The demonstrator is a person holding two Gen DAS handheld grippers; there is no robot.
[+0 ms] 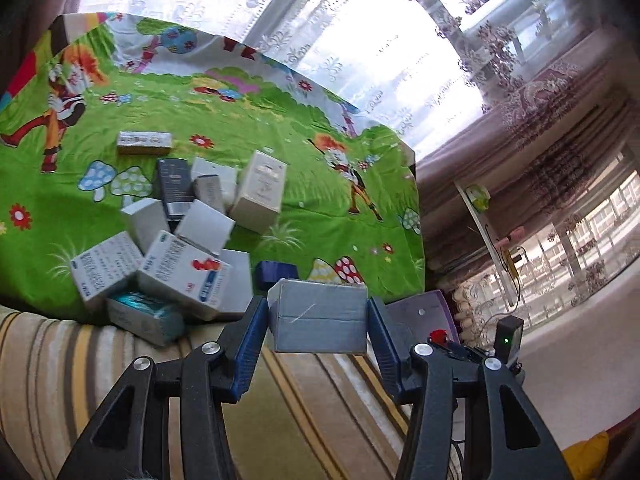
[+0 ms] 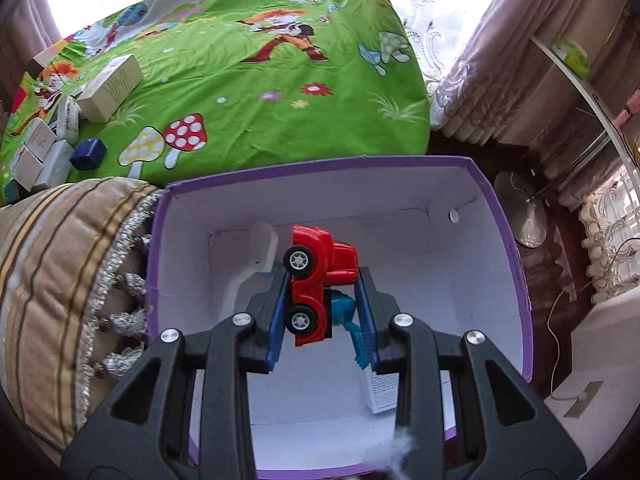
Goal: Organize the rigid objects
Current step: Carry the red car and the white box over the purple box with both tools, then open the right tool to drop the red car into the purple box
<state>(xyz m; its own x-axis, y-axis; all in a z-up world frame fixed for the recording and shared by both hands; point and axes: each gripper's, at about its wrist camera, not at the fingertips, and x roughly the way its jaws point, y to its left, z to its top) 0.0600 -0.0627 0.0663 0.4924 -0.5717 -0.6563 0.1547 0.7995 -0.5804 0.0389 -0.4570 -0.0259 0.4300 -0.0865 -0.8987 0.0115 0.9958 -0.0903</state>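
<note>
My left gripper (image 1: pixel 318 320) is shut on a grey cardboard box (image 1: pixel 318 316) and holds it above the striped cushion (image 1: pixel 280 420). A pile of small white and grey boxes (image 1: pixel 180 248) lies on the green cartoon sheet (image 1: pixel 280 120), left of it. My right gripper (image 2: pixel 322 312) is shut on a red toy car (image 2: pixel 316 276) with a blue part, held on its side over the open purple storage box (image 2: pixel 500 216). A white box (image 2: pixel 380 394) and a white object (image 2: pixel 262 248) lie inside it.
A small dark blue box (image 1: pixel 276 274) sits by the pile; it also shows in the right wrist view (image 2: pixel 88 155). A tasselled striped cushion (image 2: pixel 60 280) lies left of the storage box. Curtains and a lamp stand (image 2: pixel 528 216) are to the right.
</note>
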